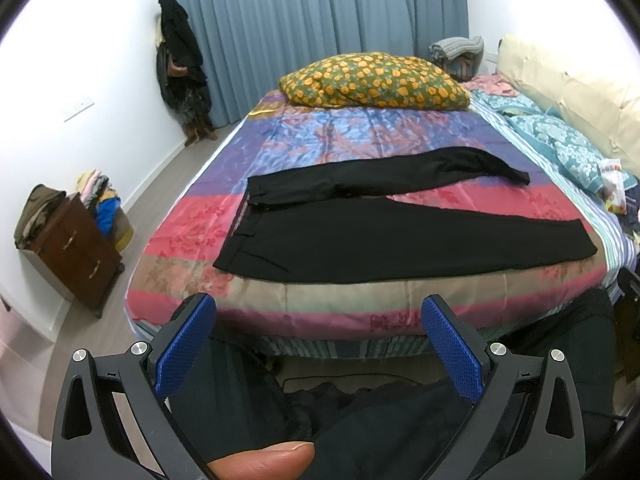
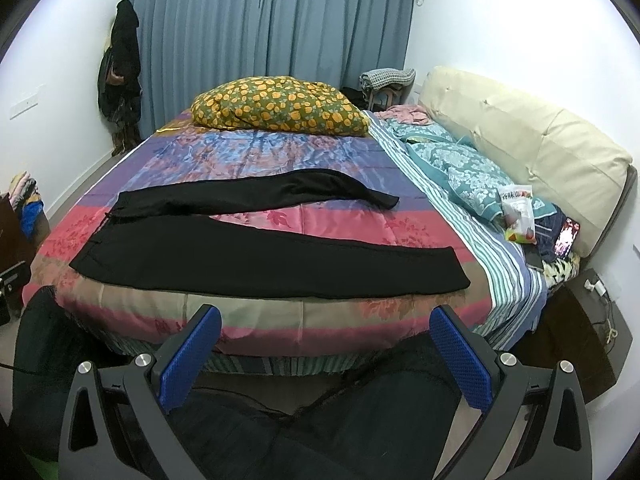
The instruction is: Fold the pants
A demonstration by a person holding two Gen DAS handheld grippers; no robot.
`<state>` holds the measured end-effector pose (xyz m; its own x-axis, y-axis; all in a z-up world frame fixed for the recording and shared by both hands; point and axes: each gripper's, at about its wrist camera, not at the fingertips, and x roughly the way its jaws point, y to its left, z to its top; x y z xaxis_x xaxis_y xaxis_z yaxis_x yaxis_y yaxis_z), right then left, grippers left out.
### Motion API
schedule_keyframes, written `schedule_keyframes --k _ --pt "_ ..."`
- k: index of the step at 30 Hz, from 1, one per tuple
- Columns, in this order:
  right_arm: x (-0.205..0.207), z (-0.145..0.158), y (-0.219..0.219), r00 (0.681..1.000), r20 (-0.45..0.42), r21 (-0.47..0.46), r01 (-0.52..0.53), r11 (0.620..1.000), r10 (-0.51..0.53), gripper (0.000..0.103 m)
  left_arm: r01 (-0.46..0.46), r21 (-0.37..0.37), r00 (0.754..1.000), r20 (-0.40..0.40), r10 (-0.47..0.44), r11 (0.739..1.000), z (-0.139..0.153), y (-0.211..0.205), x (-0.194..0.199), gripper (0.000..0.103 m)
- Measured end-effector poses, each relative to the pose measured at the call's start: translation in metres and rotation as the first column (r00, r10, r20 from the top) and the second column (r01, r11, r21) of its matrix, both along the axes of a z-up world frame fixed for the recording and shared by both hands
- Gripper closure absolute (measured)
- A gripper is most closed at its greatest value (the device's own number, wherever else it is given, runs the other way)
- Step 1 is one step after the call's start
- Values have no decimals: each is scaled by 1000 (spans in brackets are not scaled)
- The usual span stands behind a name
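Currently both grippers sit off the near edge of the bed, short of it, touching nothing. Left gripper: blue pads wide apart, nothing between them; a thumb shows at the bottom of its view. Right gripper: same, pads wide apart, nothing held.

Black pants lie flat on the striped quilt near the bed's near edge, waistband toward the left edge, legs running toward the right edge. Legs are spread in a V: near leg roughly parallel to the near edge, far leg angled toward the middle of the bed, cuff curling down at its end.

Orange-flowered pillow sits at the far edge. Teal patterned bedding and a cream cushion run along the right edge. A snack bag lies near the right edge with printed characters on top, too small to read reliably. A phone with a lit screen is just beside it; screen content not legible.

Wooden drawer unit stands on the floor left of the bed with clothes piled on it.
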<state>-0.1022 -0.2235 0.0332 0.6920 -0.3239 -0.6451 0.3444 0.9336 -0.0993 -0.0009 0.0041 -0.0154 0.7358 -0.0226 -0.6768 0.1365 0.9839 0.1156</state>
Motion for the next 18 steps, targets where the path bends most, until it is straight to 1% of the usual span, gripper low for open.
schedule_keyframes --k 5,10,14,15,18 --pt "2 -3 -3 1000 -3 32 0 999 0 0 2 0 1000 0 -2 1000 -1 1 -1 0" --pt "-4 1 -6 998 49 81 -28 996 24 0 1 0 1000 1 -1 1000 -1 0 -1 0" --pt "-8 3 -14 997 74 120 -10 993 1 0 1 -3 1000 1 -1 1000 -2 -1 -2 0" --pt "-9 2 -17 997 78 143 -10 990 -2 0 0 -4 1000 0 0 1000 -2 0 -2 0" --pt "-9 -1 -22 997 74 178 -6 984 -7 0 1 -3 1000 0 -1 1000 -2 -1 -2 0"
